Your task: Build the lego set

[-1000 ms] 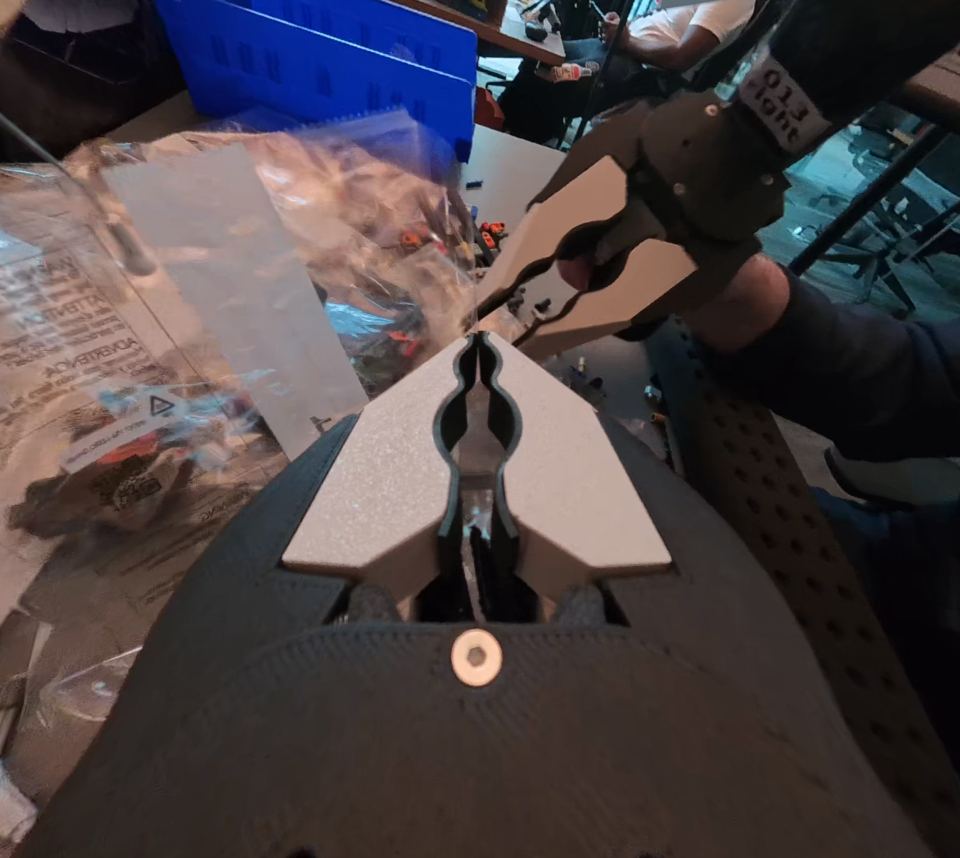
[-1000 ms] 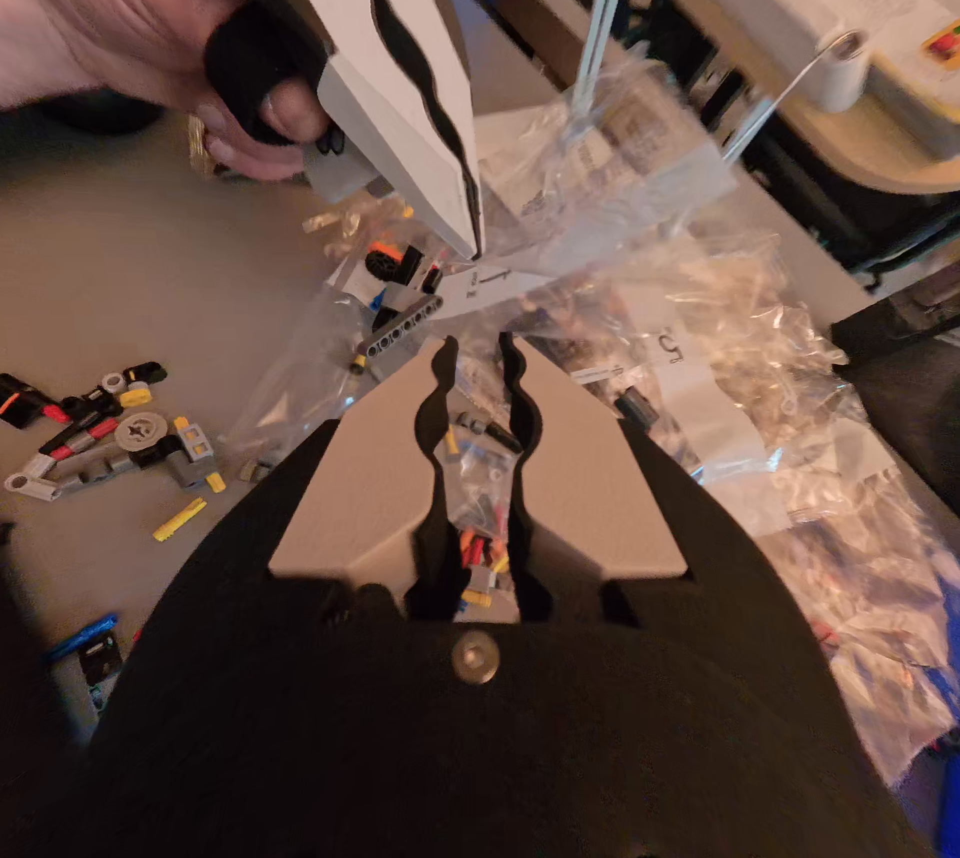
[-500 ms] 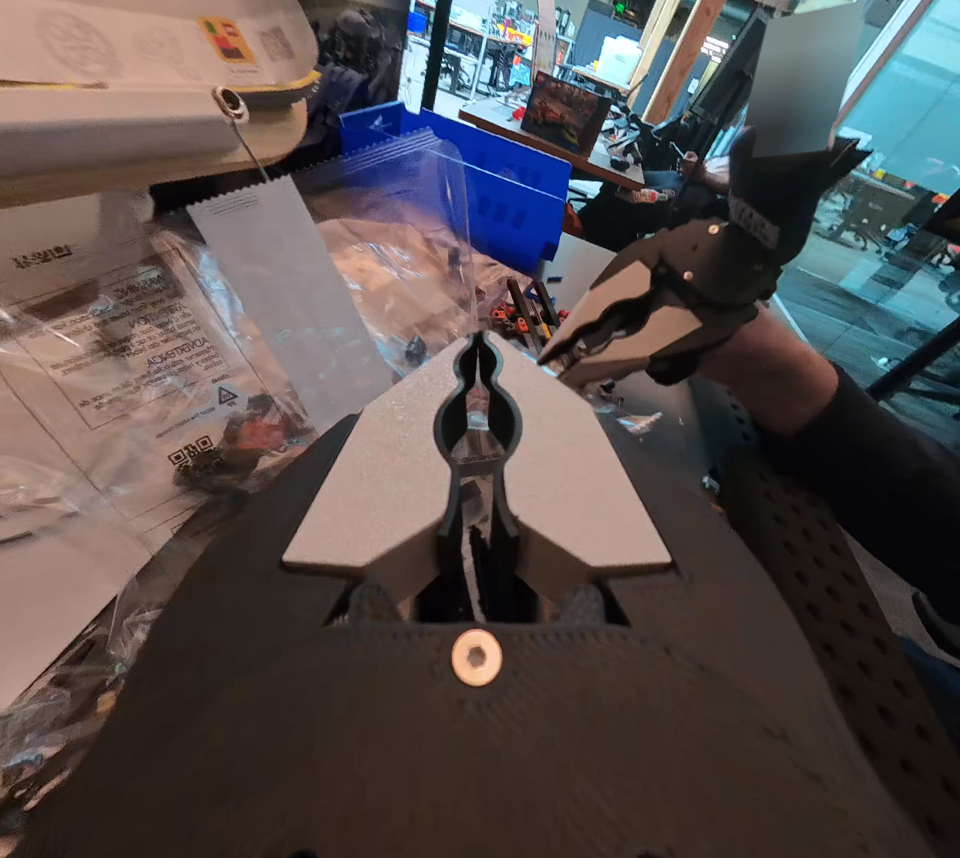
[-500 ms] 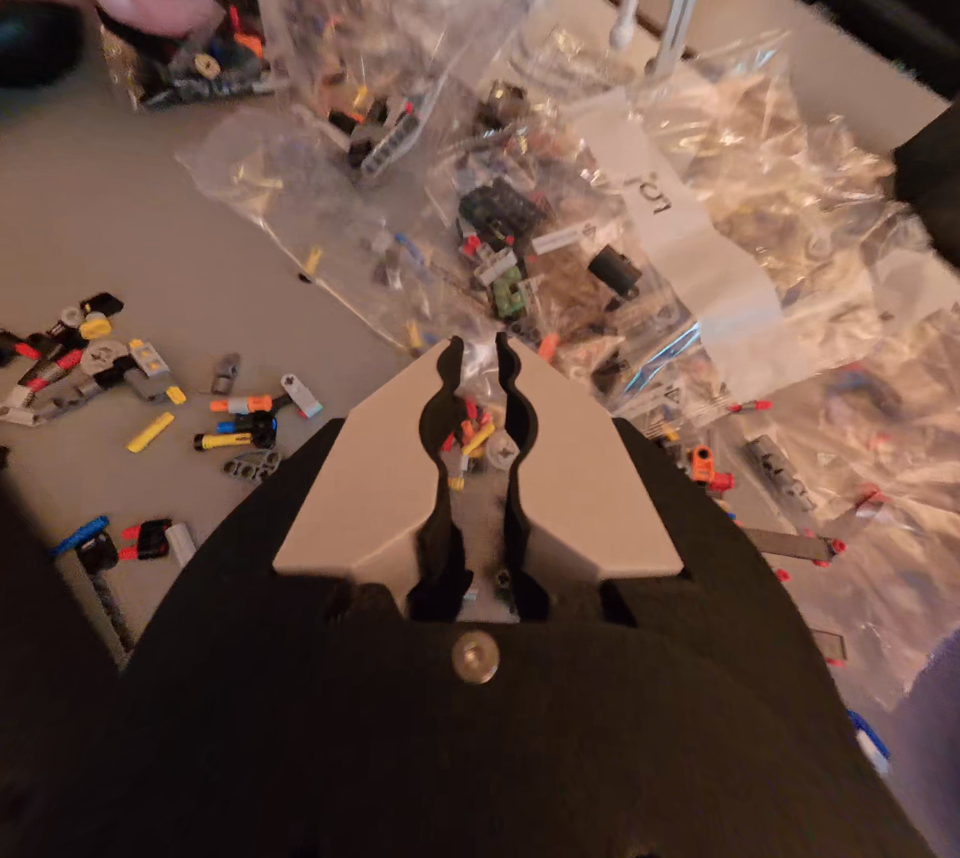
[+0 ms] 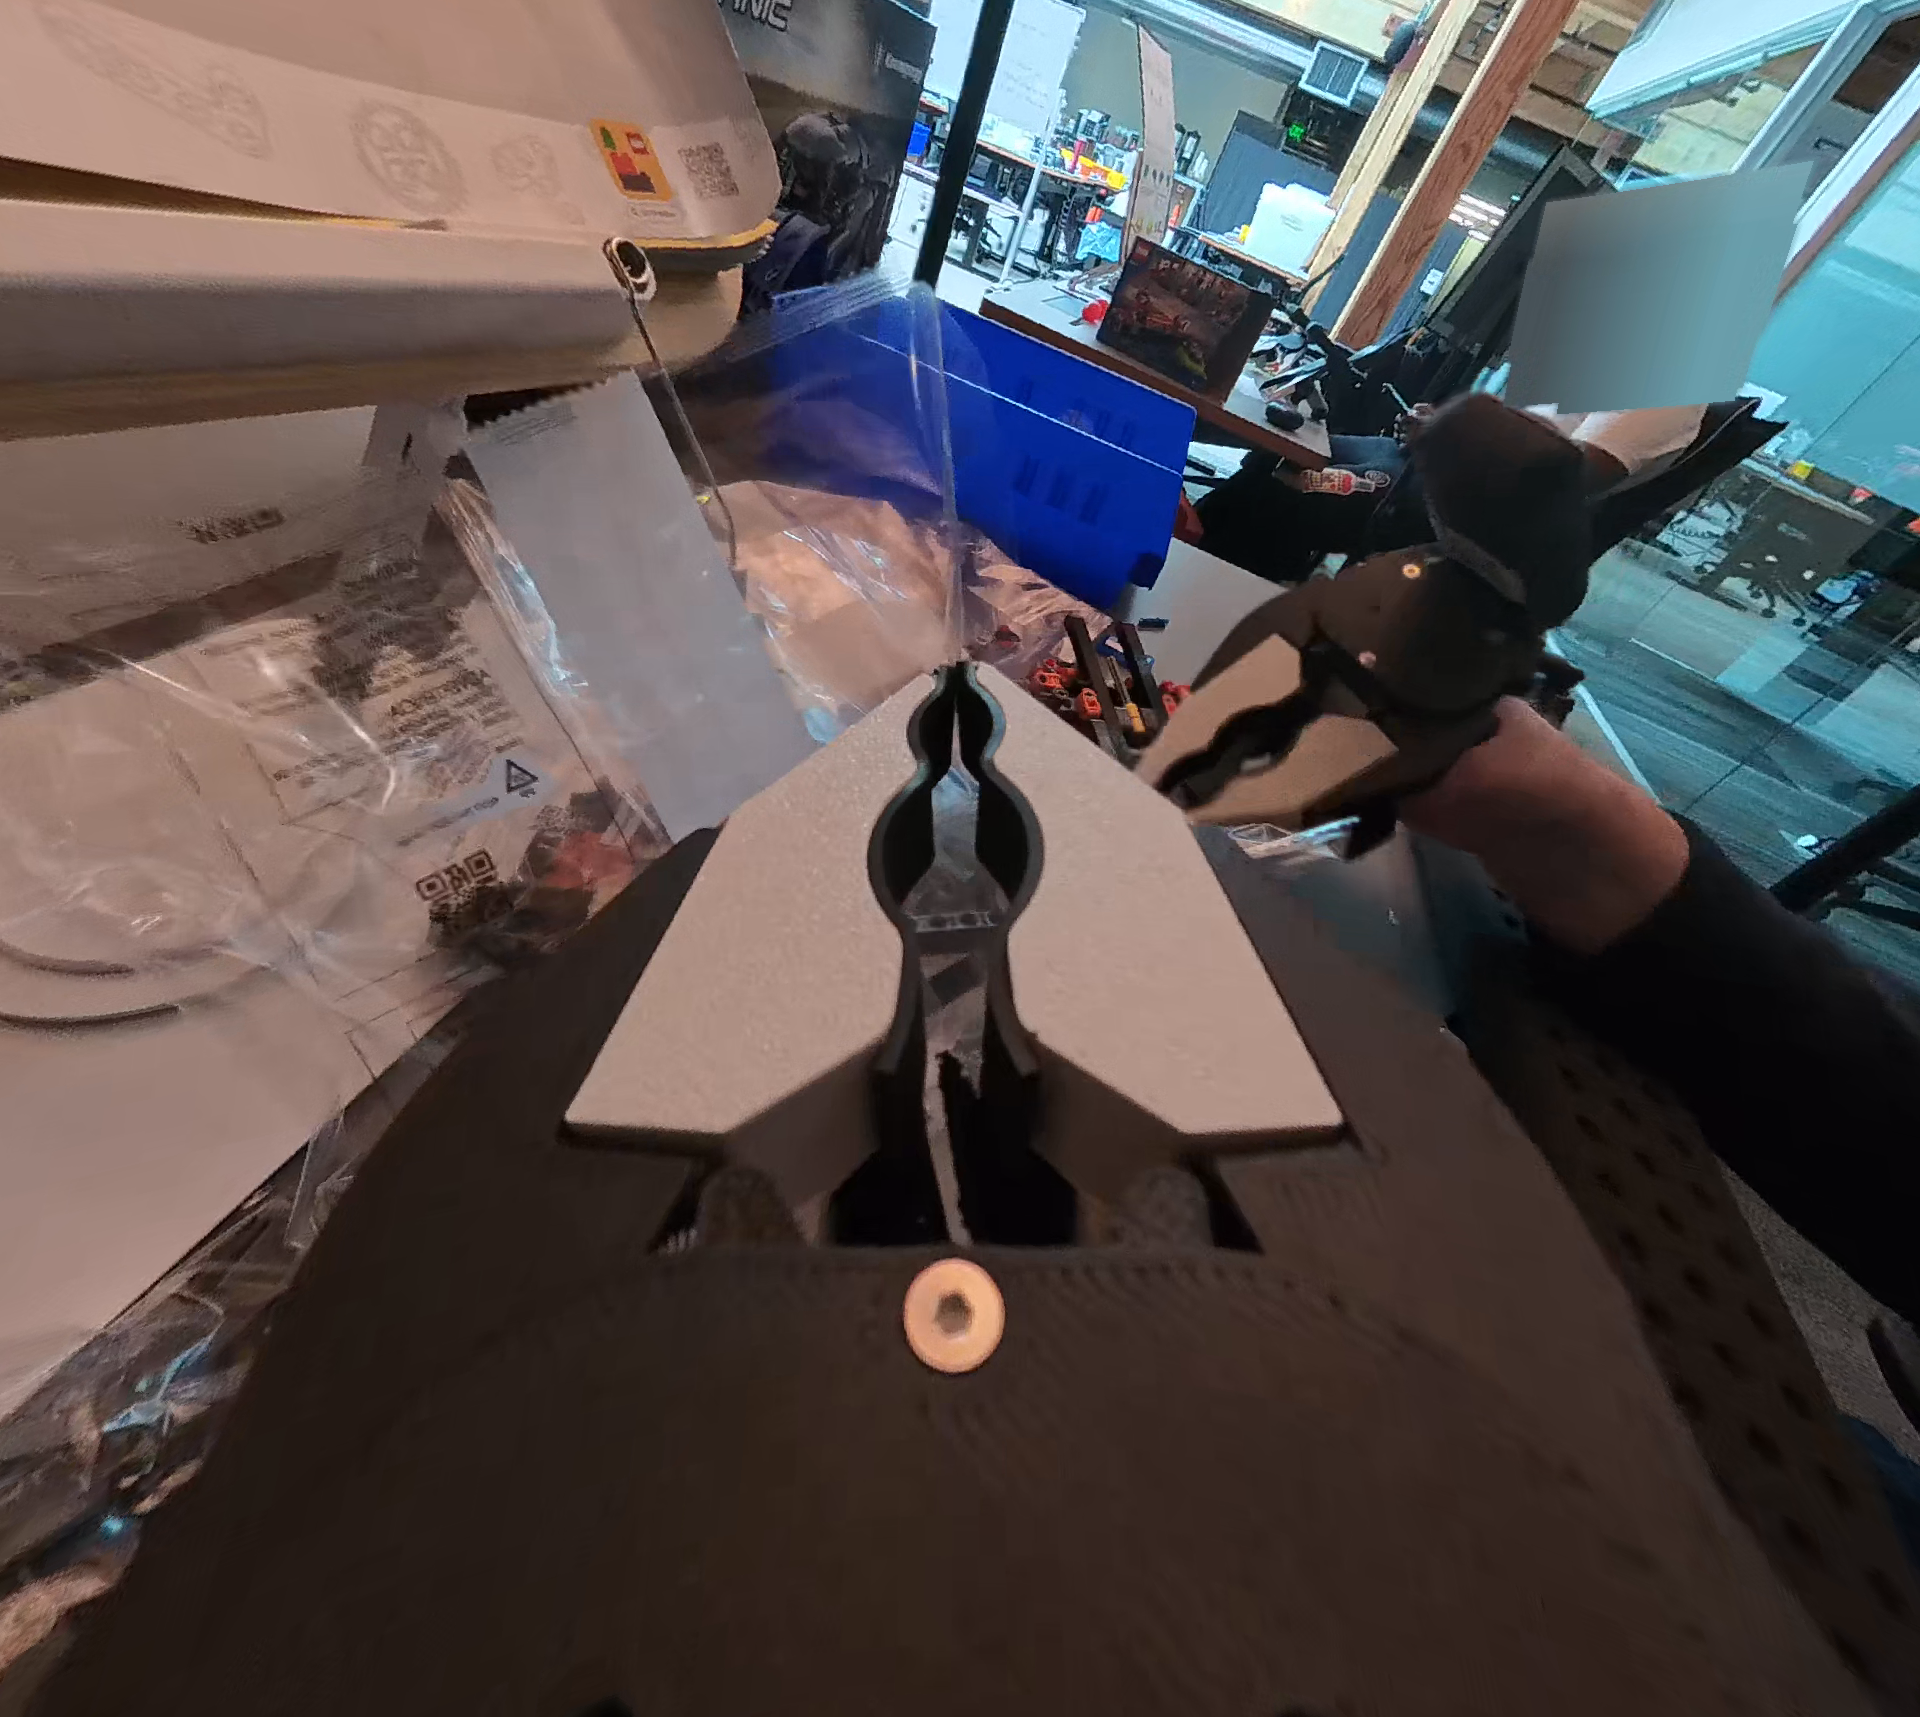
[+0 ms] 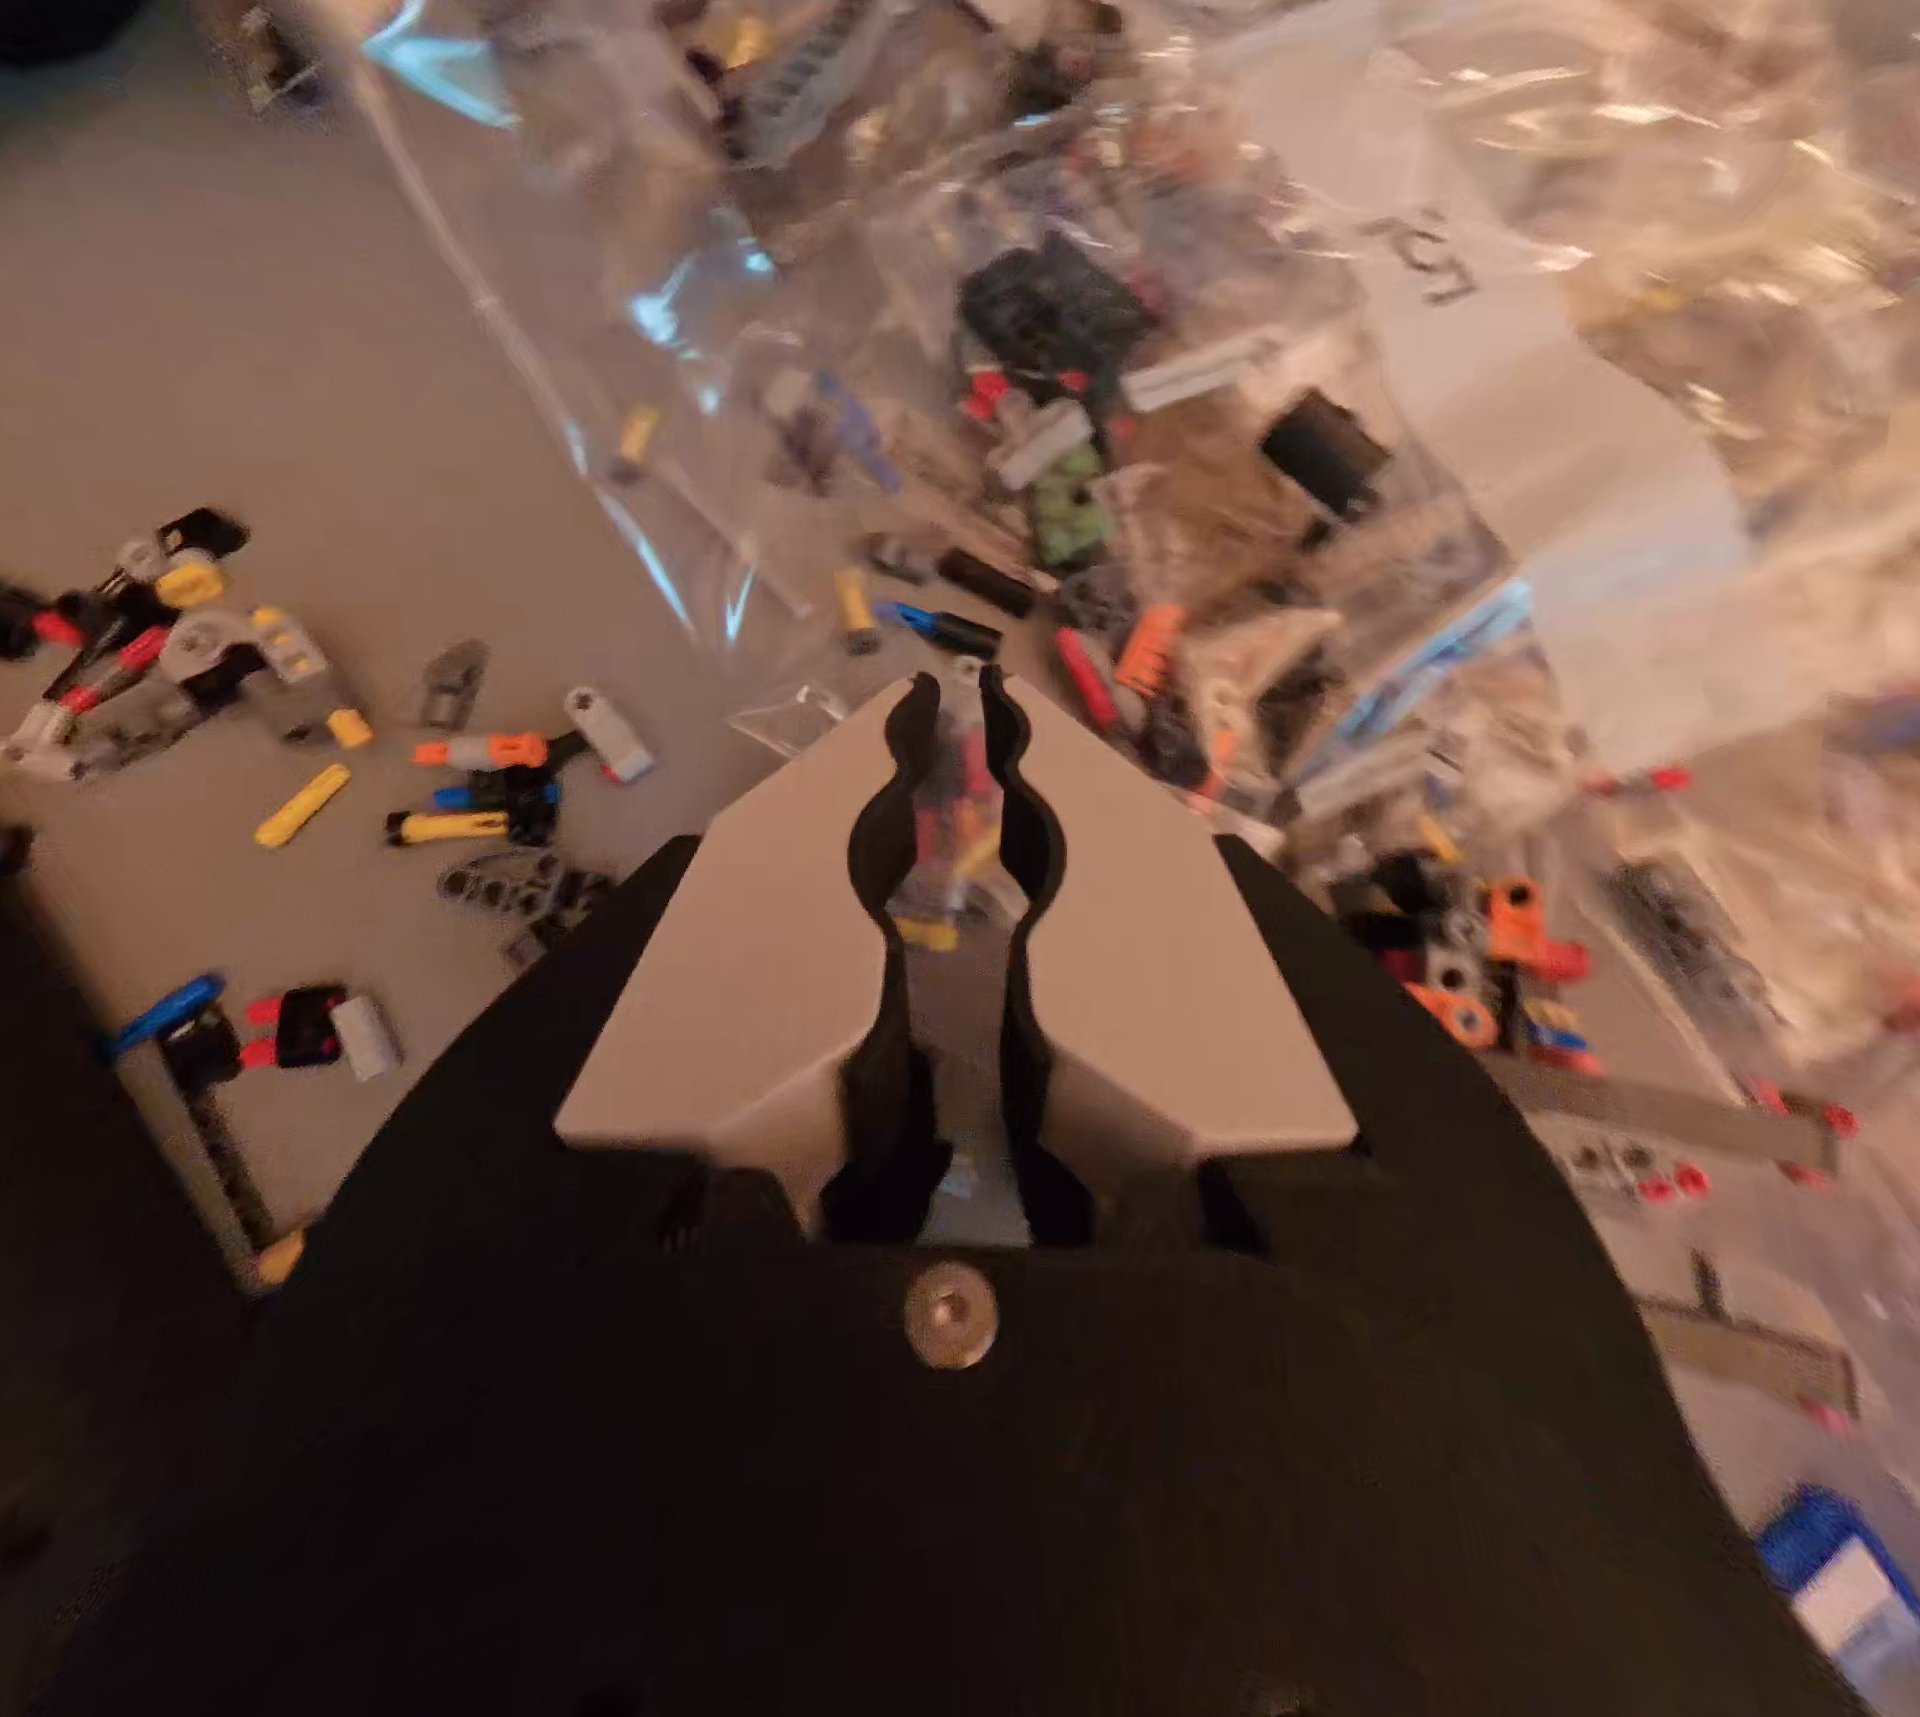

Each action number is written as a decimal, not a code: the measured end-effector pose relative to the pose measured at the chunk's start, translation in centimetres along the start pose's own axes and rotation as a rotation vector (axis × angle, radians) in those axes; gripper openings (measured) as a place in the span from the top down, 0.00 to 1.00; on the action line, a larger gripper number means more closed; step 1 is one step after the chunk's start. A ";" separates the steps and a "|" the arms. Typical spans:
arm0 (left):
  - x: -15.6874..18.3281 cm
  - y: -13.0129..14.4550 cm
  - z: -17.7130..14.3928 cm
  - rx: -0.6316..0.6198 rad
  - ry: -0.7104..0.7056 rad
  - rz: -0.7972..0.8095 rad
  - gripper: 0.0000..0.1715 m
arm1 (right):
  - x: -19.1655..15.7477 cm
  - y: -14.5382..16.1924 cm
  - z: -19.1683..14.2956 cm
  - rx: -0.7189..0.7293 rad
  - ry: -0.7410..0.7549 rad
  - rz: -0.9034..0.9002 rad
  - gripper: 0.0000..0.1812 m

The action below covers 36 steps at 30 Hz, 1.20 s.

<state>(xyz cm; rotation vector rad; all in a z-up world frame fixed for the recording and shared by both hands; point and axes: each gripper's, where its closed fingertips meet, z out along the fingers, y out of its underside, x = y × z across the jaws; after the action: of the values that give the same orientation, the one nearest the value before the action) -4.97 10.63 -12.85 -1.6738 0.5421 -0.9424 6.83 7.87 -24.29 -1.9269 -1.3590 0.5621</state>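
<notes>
Left gripper [image 5: 961, 680]: tips pressed together on a clear plastic bag [image 5: 914, 420], a thin edge of film pinched between them and rising taut above the tips. The bag hangs open and looks empty or close to it; hard to be sure through the glare.

Right gripper [image 6: 958, 680]: tips slightly apart, a narrow gap. Small red and yellow pieces show through the gap, but they look to be lying on the tabletop [image 6: 260, 337] below, not held. In the left wrist view it hovers low over the table, to the right of the left gripper and apart from it.

Lego set: mostly still in bags. A heap of clear bags [image 6: 1403, 233] covers the far and right part of the tabletop, many unopened. Loose pieces [image 6: 1039, 545] lie spilled at the heap's near edge. Toward the left edge sits one small built part [image 6: 177, 639], grey, black and red, with scattered pins [image 6: 457, 826] beside it.

Off the table: blue bin [image 5: 1070, 462] past the far edge, open booklet [image 5: 364, 140] propped above the bags at left.

Judgement: early stage. One small part is joined; sorting and nearly all the building remain.
</notes>
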 end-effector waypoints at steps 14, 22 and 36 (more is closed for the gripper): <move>0.5 0.4 0.3 -0.022 0.028 0.000 1.00 | -2.1 0.6 4.3 -0.161 -0.024 -0.170 0.97; 0.5 0.6 0.4 -0.030 0.033 0.002 1.00 | -1.2 -1.8 1.5 -0.029 0.021 -0.147 0.97; 0.6 0.9 0.7 -0.048 0.044 0.001 1.00 | -1.3 -12.6 1.2 0.147 0.079 -0.348 0.92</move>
<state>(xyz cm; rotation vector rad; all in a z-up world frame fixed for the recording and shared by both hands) -3.98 10.27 -13.61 -1.6988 0.5986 -0.9745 -2.40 9.59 -15.65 -1.5346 -1.5138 0.3976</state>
